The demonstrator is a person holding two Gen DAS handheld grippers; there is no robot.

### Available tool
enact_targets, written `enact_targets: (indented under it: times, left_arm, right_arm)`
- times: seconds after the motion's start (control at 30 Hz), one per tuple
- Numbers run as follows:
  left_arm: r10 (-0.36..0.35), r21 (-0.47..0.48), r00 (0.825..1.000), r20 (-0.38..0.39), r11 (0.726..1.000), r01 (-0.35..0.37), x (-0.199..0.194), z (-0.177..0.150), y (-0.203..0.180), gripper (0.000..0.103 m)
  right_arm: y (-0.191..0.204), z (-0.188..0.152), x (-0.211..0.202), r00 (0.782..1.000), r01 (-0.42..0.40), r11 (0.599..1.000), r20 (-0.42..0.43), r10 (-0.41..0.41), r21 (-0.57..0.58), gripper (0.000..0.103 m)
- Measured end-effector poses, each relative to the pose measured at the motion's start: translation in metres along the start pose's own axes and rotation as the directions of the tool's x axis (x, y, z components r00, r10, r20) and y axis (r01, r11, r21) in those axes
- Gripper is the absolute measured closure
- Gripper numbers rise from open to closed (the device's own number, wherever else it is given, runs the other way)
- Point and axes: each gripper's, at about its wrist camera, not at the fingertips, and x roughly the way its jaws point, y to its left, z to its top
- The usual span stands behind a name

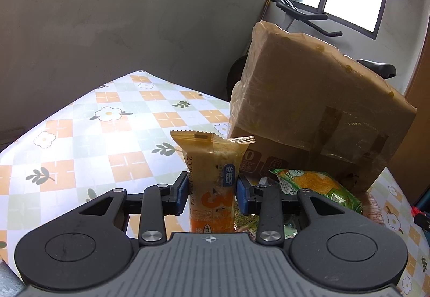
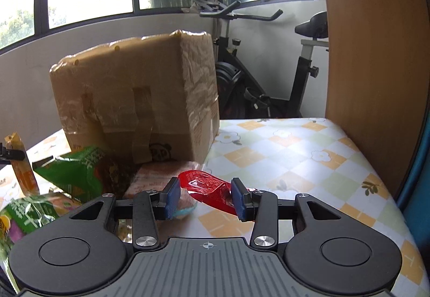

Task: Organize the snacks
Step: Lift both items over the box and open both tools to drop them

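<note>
Two grippers work the pile. At lower centre of the left view, the left gripper (image 1: 211,193) clamps an orange snack bar (image 1: 212,184) upright, likely for sorting. The right gripper (image 2: 205,199), fingers apart, straddles a red wrapper (image 2: 208,186) before the cardboard box (image 2: 134,98).

Your left gripper (image 1: 211,193): matt black plastic arms, ribbed blue pads (image 1: 183,189), 2 polished metal pivot caps. Orange snack bar (image 1: 212,184): glossy film wrapper, crimped ends. Cardboard box (image 1: 317,111): matt brown board under shiny, wrinkled clear tape. Tablecloth (image 1: 88,141): smooth, sheeny printed vinyl. Red packet (image 2: 208,186): glossy translucent plastic. Green bag (image 2: 78,176): shiny crinkled foil. Side panel (image 2: 373,55): smooth wood-grain finish.
</note>
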Motion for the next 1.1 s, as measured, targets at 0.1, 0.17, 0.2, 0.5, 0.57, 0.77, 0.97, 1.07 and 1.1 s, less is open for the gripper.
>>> enact_targets:
  times: [0.1, 0.17, 0.2, 0.5, 0.57, 0.77, 0.97, 1.07, 1.1]
  left_arm:
    - [0.001, -0.001, 1.000, 0.005, 1.000, -0.001, -0.004, 0.003, 0.002, 0.064]
    - [-0.002, -0.005, 1.000, 0.014, 1.000, 0.002, -0.007, 0.006, 0.004, 0.065]
    - [-0.005, -0.007, 1.000, 0.020, 1.000, 0.005, -0.010, 0.008, 0.004, 0.065]
    - [-0.072, 0.038, 0.991, 0.114, 0.997, 0.068, -0.038, 0.042, -0.001, 0.065]
    - [-0.088, 0.048, 0.987, 0.136, 0.995, 0.082, -0.044, 0.053, -0.004, 0.065]
    - [-0.154, 0.080, 0.970, 0.188, 0.987, 0.141, -0.057, 0.085, -0.015, 0.065]
    - [-0.207, 0.109, 0.958, 0.199, 0.976, 0.188, -0.046, 0.114, -0.041, 0.064]
    - [-0.228, 0.128, 0.952, 0.204, 0.970, 0.205, -0.032, 0.129, -0.057, 0.065]
    - [-0.239, 0.140, 0.949, 0.207, 0.967, 0.213, -0.027, 0.135, -0.063, 0.064]
  right_arm:
    - [0.001, 0.012, -0.007, 0.999, -0.012, 1.000, 0.036, 0.012, -0.001, 0.065]
    - [0.003, 0.018, -0.010, 0.998, -0.018, 1.000, 0.054, 0.018, 0.002, 0.065]
    - [0.004, 0.021, -0.012, 0.998, -0.021, 1.000, 0.060, 0.021, -0.005, 0.065]
    - [0.019, 0.059, -0.029, 0.987, -0.076, 0.996, 0.136, 0.083, -0.052, 0.065]
    - [0.021, 0.069, -0.033, 0.983, -0.091, 0.994, 0.157, 0.099, -0.061, 0.065]
    - [0.028, 0.100, -0.034, 0.968, -0.142, 0.987, 0.197, 0.154, -0.076, 0.065]
    - [0.040, 0.136, -0.016, 0.950, -0.192, 0.978, 0.234, 0.206, -0.085, 0.065]
    - [0.050, 0.155, 0.001, 0.942, -0.201, 0.974, 0.251, 0.222, -0.105, 0.065]
    - [0.054, 0.161, 0.008, 0.941, -0.207, 0.973, 0.252, 0.227, -0.106, 0.065]
